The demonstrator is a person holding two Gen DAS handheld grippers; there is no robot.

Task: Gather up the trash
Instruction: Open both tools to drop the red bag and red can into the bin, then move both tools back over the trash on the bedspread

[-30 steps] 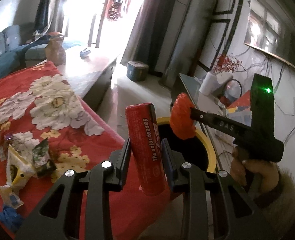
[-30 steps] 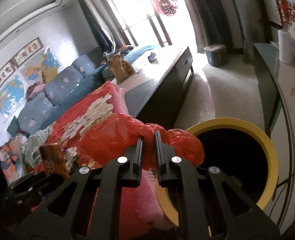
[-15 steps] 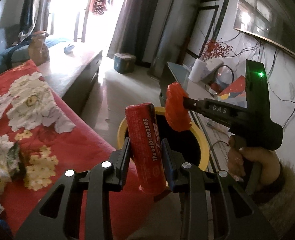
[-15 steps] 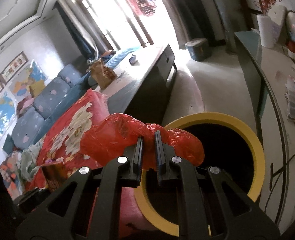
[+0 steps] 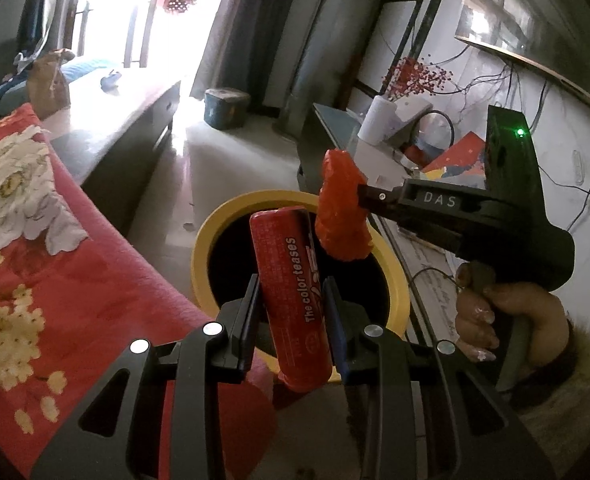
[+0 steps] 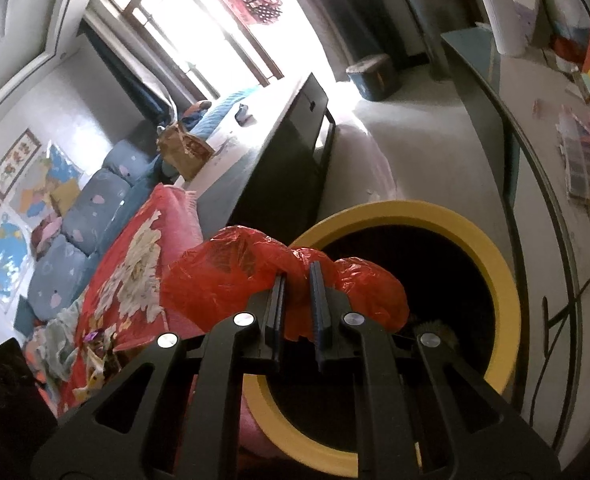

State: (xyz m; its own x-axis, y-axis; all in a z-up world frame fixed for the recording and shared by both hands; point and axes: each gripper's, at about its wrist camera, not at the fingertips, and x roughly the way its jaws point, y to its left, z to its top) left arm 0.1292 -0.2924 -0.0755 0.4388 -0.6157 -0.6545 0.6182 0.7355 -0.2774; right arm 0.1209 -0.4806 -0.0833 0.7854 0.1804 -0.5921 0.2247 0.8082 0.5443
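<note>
My left gripper (image 5: pixel 291 284) is shut on a red cylindrical snack tube (image 5: pixel 283 248) printed "The color teases", held upright over the near part of the yellow-rimmed trash bin (image 5: pixel 215 236). The right gripper (image 6: pixel 297 276) holds a crumpled red plastic bag (image 6: pixel 231 276) between its fingers above the near-left rim of the bin (image 6: pixel 503 280). Its jaws are opening slightly, and the bag still hangs from them. In the left wrist view the right gripper (image 5: pixel 361 192) comes in from the right with the bag (image 5: pixel 341 216) dangling over the bin's dark mouth.
A red floral cloth (image 5: pixel 55 280) covers the surface left of the bin, with wrappers (image 6: pixel 95 344) lying on it. A dark low table (image 6: pixel 279 168) stands beyond, a cluttered glass side table (image 6: pixel 535 160) on the right, a teal box (image 5: pixel 227 106) on the floor. A hand (image 5: pixel 495 312) grips the right handle.
Both grippers have moved down and toward the bin, which now looks larger under them. The gap between the right fingers has widened a little; the tube and bag remain held.
</note>
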